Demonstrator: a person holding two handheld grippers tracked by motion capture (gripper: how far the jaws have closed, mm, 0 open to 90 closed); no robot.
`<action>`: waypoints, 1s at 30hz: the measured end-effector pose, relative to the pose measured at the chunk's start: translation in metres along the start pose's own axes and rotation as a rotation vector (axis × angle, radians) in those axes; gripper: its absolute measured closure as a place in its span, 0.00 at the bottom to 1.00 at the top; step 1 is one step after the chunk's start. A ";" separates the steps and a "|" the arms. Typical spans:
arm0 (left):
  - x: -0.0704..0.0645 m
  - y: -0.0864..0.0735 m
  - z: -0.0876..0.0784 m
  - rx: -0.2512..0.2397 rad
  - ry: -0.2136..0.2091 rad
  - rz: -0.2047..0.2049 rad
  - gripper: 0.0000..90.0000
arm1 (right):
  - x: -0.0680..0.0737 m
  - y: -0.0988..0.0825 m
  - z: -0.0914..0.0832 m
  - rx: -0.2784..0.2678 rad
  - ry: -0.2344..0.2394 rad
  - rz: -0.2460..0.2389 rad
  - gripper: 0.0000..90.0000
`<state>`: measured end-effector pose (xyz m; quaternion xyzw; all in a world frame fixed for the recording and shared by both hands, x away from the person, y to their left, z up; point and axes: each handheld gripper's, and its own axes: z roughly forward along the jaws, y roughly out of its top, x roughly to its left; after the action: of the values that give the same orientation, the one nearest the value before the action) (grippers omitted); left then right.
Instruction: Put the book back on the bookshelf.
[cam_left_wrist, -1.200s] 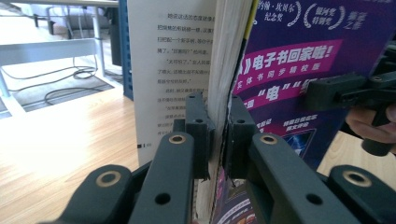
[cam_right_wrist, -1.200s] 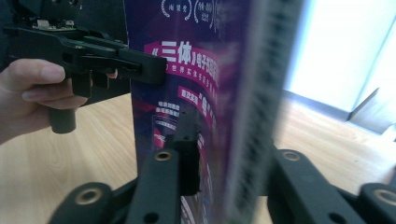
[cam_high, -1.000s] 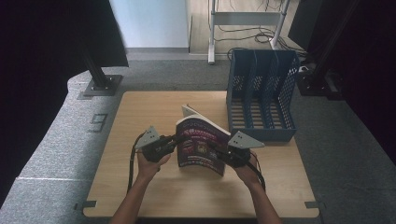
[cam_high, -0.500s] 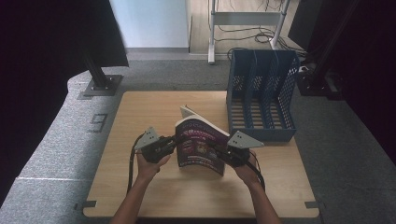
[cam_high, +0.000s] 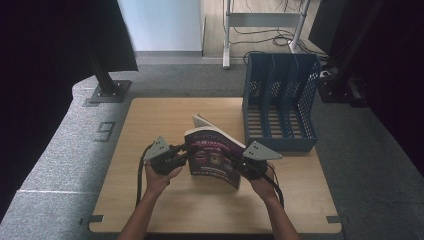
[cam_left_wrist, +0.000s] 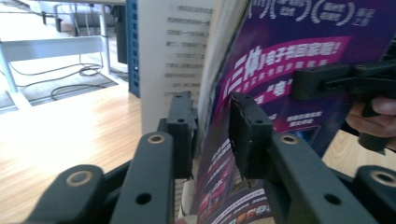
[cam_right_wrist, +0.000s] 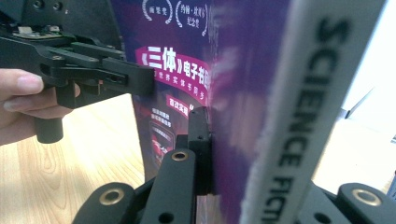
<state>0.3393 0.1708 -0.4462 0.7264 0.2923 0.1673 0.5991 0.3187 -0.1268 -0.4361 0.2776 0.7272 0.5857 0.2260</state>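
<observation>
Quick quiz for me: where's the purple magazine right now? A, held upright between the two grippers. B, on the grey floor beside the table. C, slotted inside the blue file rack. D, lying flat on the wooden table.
A: the high view shows the purple magazine standing on edge with the left gripper on one side and the right gripper on the other, in front of the blue file rack.
</observation>
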 end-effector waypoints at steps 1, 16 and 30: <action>0.000 0.000 0.000 0.004 0.011 -0.002 0.74 | 0.001 -0.001 -0.001 -0.003 -0.001 -0.002 0.90; 0.004 -0.010 -0.004 0.053 0.031 -0.011 0.64 | 0.004 -0.005 -0.006 -0.030 -0.049 0.036 0.91; 0.002 -0.017 -0.003 0.075 0.014 -0.033 0.64 | 0.002 -0.005 -0.014 -0.060 -0.093 0.051 0.91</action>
<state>0.3359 0.1761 -0.4623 0.7423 0.3144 0.1516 0.5719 0.3073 -0.1366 -0.4377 0.3161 0.6908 0.5992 0.2529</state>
